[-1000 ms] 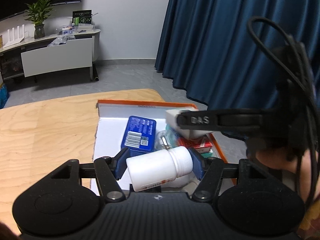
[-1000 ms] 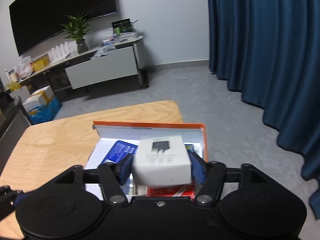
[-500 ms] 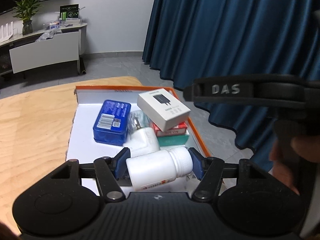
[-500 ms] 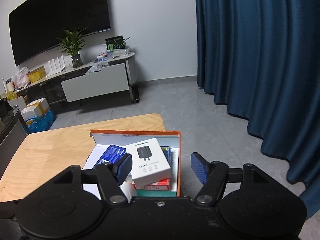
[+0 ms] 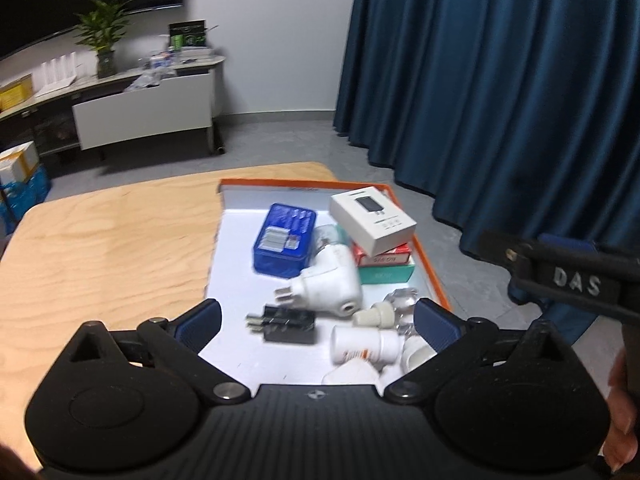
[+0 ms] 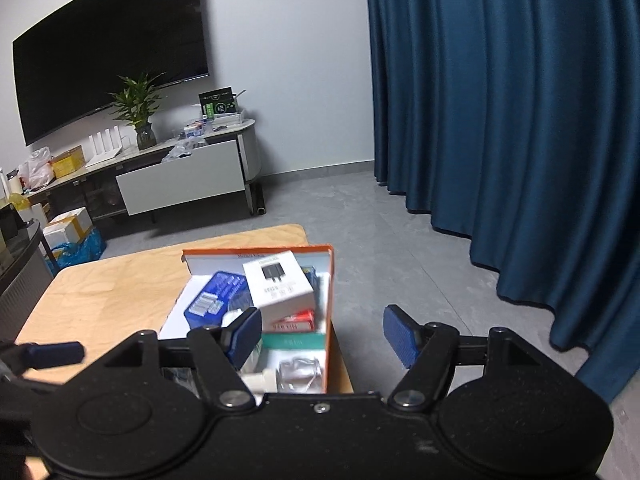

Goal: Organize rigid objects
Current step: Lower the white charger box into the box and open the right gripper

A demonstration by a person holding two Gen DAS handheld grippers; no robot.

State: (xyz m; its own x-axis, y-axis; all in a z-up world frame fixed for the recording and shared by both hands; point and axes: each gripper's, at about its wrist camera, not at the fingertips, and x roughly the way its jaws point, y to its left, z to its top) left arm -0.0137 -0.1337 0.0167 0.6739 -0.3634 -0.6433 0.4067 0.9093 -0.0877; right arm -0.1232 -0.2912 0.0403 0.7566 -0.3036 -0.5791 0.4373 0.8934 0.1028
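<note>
An orange-rimmed white box (image 5: 425, 258) sits on the wooden table (image 5: 100, 248). In it lie a blue tin (image 5: 285, 240), a white plug adapter (image 5: 330, 286), a black charger (image 5: 286, 322) and a white charger box (image 5: 372, 218) resting on a red box (image 5: 384, 256). A white pill bottle (image 5: 366, 346) lies on its side at the near right corner. My left gripper (image 5: 318, 318) hovers above it, jaws opening wide and empty. My right gripper (image 6: 324, 334) is over the box's right wall (image 6: 329, 320), jaws opening with nothing between them; the charger box (image 6: 278, 284) lies beyond.
A green box (image 5: 386, 274) lies under the red one, and small clear and white bits sit near the bottle. The right gripper's black bar marked DAS (image 5: 576, 282) crosses the right of the left wrist view. A blue curtain (image 6: 500, 140) hangs right; a TV cabinet (image 6: 184, 184) stands behind.
The left jaws sprang apart and the white bottle dropped into the box. The right gripper let go of the white charger box, which now rests on the red box, and drew back.
</note>
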